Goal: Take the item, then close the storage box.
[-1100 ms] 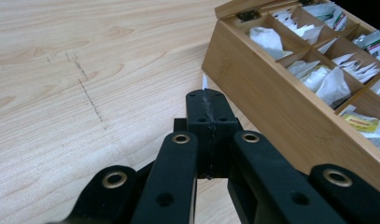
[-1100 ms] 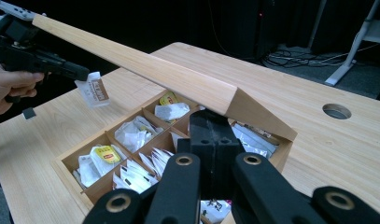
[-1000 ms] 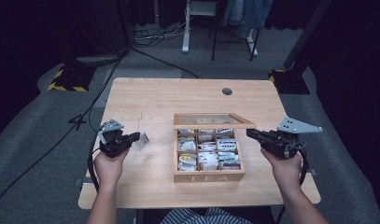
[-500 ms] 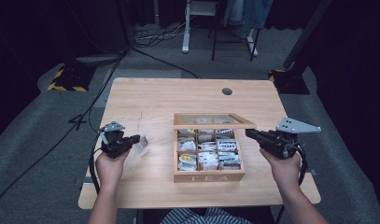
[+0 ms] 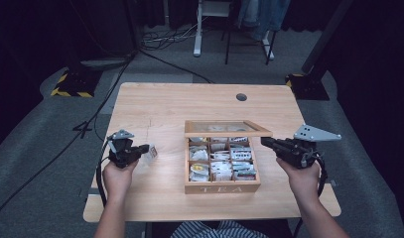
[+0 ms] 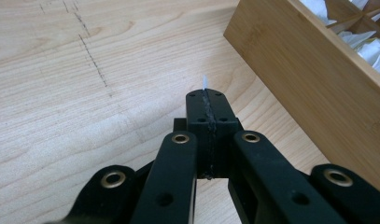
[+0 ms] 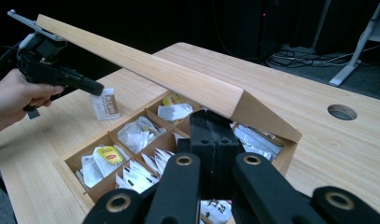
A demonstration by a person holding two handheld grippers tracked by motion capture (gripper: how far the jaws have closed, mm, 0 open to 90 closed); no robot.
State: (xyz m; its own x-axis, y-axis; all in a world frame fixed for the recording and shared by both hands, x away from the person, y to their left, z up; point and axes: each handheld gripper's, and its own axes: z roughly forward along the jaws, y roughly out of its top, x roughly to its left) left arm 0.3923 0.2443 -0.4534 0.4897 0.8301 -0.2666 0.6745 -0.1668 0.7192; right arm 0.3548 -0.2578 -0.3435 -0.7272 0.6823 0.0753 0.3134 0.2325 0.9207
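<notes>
A: On the wooden table (image 5: 155, 99), what sits where, taking the tea box as the mark?

B: Near the table's middle stands the tea box (image 5: 222, 187), its lid (image 5: 227, 128) propped open at the far side and its compartments full of sachets. Left of the box, well apart from it, the left gripper (image 5: 145, 149) is held just above the tabletop.

A: And what does that one hold?

B: Its jaws are clenched on a tea bag (image 5: 151, 152); in the left gripper view a thin white edge (image 6: 205, 82) pokes out past the tips, and in the right gripper view the sachet (image 7: 106, 104) hangs from them, left of the box.

A: The other tongs?

B: Just right of the box, the right gripper (image 5: 265, 142) points at the lid's right end, jaws pressed together with nothing between them
</notes>
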